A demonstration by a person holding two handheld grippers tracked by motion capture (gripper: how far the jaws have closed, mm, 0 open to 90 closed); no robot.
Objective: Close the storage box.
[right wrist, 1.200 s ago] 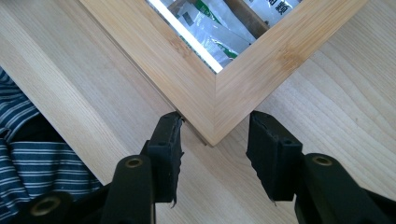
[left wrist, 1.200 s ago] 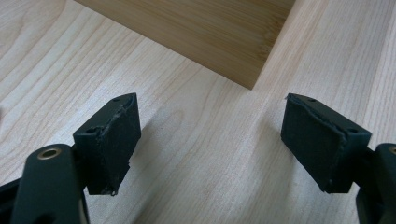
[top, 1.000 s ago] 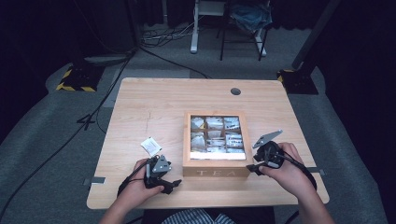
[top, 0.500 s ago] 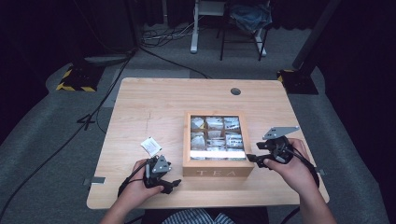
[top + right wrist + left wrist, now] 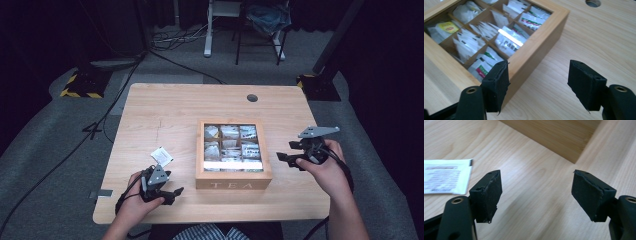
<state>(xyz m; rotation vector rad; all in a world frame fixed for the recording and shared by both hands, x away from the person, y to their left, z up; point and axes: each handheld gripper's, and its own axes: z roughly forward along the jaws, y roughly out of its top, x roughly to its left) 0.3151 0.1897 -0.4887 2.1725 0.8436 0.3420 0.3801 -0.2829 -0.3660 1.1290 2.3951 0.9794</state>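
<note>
The wooden tea box (image 5: pixel 233 152) stands near the middle of the worktop (image 5: pixel 170 112), with its glass lid closed and the word TEA on its front wall. Tea bags (image 5: pixel 507 40) lie sorted in its compartments under the lid. The right gripper (image 5: pixel 289 154) is held just beside the right wall of the box, above the worktop, with its jaws spread wide and nothing between them. The left gripper (image 5: pixel 172 194) rests low at the front left, near the box corner, jaws also released and empty. One single white tea sachet (image 5: pixel 161 156) lies flat on the worktop, left of the box.
</note>
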